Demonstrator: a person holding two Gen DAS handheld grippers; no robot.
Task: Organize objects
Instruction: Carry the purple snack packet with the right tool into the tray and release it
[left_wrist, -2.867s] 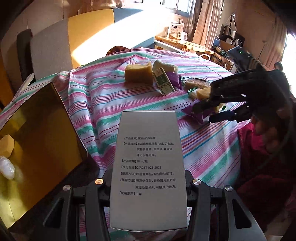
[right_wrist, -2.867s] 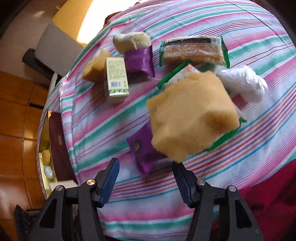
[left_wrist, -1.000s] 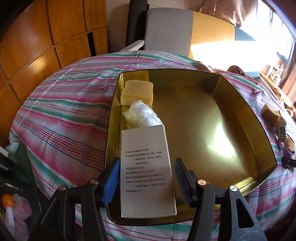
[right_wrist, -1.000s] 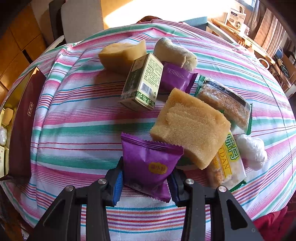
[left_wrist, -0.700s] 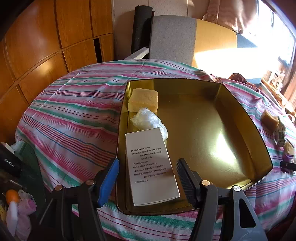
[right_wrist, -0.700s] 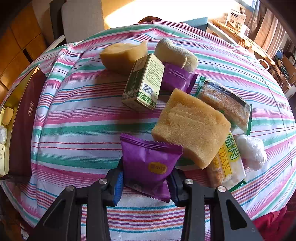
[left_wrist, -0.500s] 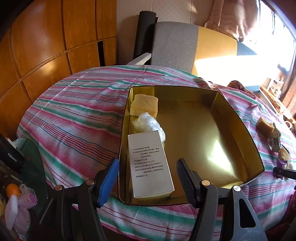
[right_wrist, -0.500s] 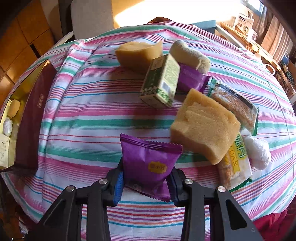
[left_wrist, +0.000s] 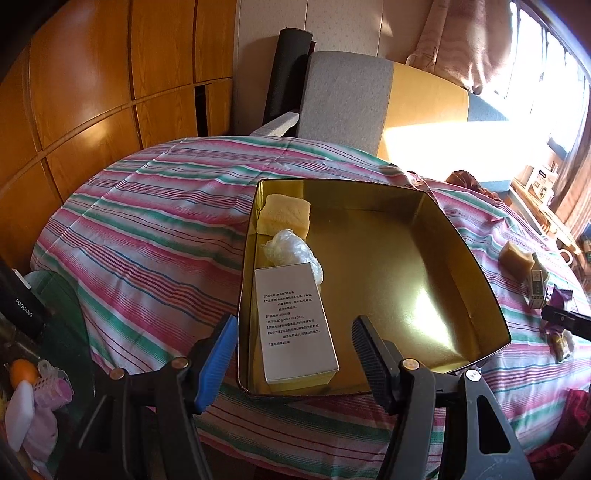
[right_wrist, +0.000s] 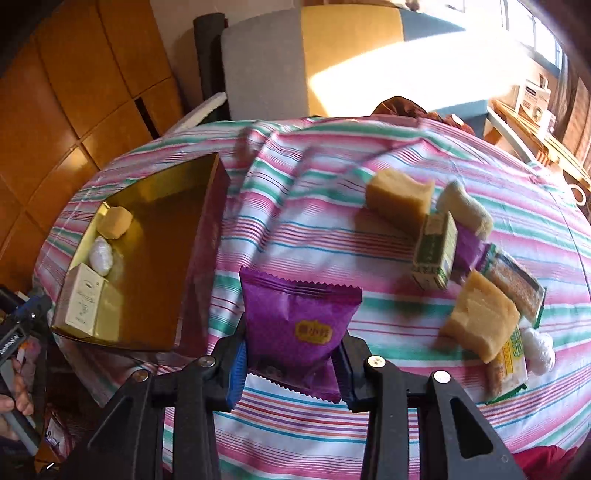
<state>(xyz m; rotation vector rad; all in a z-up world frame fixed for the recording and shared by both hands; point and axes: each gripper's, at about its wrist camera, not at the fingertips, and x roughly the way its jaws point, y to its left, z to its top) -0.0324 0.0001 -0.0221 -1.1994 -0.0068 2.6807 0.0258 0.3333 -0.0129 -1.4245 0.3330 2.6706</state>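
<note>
A gold tin box (left_wrist: 465, 273) (right_wrist: 147, 229) sits on the striped tablecloth. Along its left wall lie a yellow sponge (left_wrist: 286, 218), a clear plastic wad (left_wrist: 291, 251) and a white carton (left_wrist: 295, 321) (right_wrist: 83, 299) with printed text. My left gripper (left_wrist: 291, 354) hangs open above the box's near edge, holding nothing. My right gripper (right_wrist: 291, 365) is shut on a purple snack packet (right_wrist: 299, 317), lifted off the cloth to the right of the box.
On the cloth right of the box lie a yellow sponge (right_wrist: 399, 195), a green carton (right_wrist: 436, 251), a second sponge (right_wrist: 480, 314), several wrapped snacks (right_wrist: 517, 280) and a plastic wad (right_wrist: 539, 350). A grey and yellow chair (left_wrist: 369, 107) stands behind the table. Clutter (left_wrist: 26, 391) sits below the table's left edge.
My left gripper has drawn back and up from the white carton, which stays in the box. My right gripper has lifted the purple packet and swung left, bringing the box into its view.
</note>
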